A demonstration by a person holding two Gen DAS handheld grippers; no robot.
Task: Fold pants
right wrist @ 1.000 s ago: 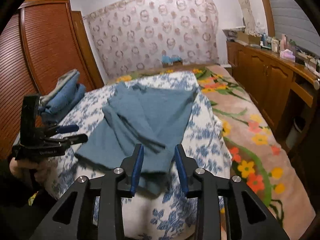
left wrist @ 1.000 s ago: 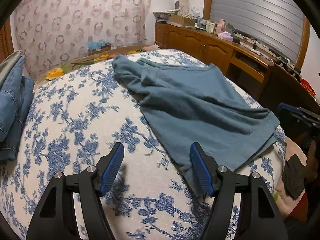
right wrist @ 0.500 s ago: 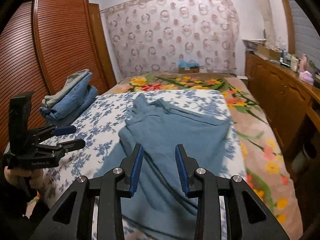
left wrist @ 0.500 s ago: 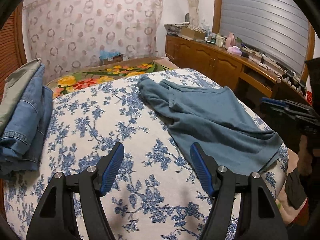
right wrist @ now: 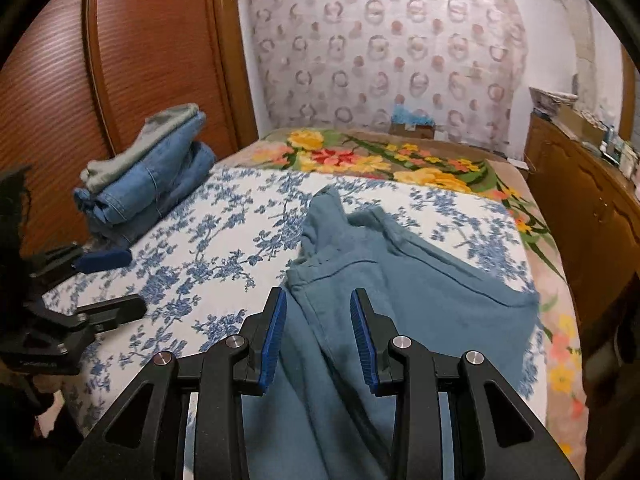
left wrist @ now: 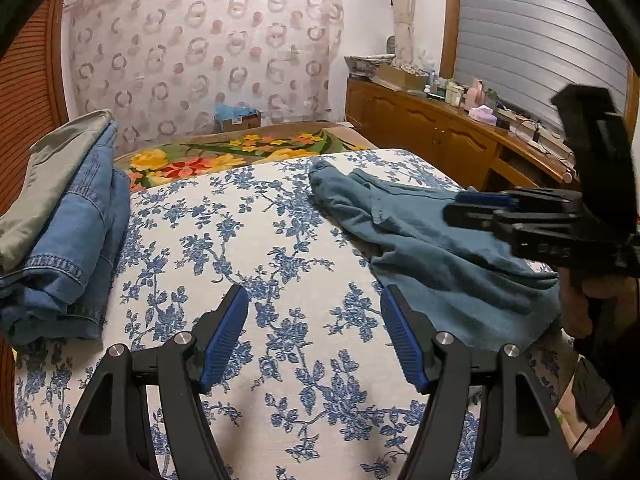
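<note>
The teal pants (right wrist: 404, 304) lie spread but rumpled on the bed (left wrist: 248, 264), along its right side, reaching from near the middle of the blue-flowered cover down to the near right corner. The cloth is soft and matte, with a stitched seam and raised folds across it; at the far end it bunches into a narrow crumpled tip, while the near end drapes over the bed's edge. Which end is the waist is hard to tell from here. The left gripper (left wrist: 314, 336) hangs above bare cover near the bed's front edge, to the left of the pants, its blue-padded fingers wide apart and holding nothing. The right gripper (right wrist: 318, 340) is over the near part of the pants, fingers parted with cloth showing between them but not pinched. A stack of folded jeans (right wrist: 148, 184) sits at the bed's far left edge, beside a wooden wardrobe (right wrist: 132, 52). Beyond the flowered cover lies an orange-and-yellow floral blanket (right wrist: 360, 158); a ring-patterned curtain (right wrist: 380, 48) covers the back wall, and a cluttered wooden sideboard (left wrist: 432, 136) runs along the right.
</note>
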